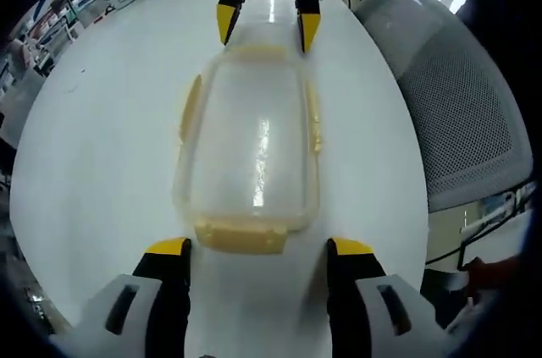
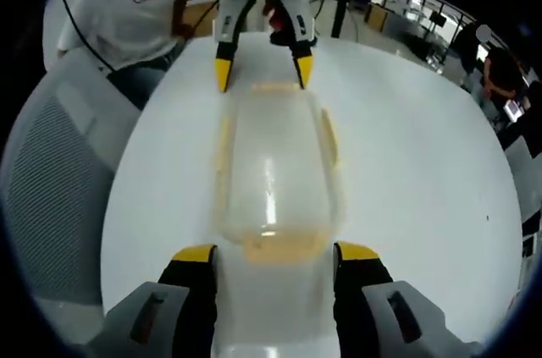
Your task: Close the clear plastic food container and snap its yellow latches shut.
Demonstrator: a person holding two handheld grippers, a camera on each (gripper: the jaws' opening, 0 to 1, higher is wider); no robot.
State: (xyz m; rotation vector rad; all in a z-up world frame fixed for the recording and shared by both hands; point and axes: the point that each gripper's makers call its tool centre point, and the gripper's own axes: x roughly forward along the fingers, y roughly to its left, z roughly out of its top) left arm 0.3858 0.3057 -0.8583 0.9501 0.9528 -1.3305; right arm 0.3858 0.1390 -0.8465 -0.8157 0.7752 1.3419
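Left tool point(image 1: 258, 248) jaws wide, nothing held | right tool point(image 2: 275, 252) likewise wide — facing it | container point(image 1: 250, 155) mid-frame on desk point(image 1: 110, 138), long axis running tool to tool — each straddles one end latch point(image 1: 241, 238).

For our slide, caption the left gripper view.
Two open grippers face each other across a clear lidded container on a white table.
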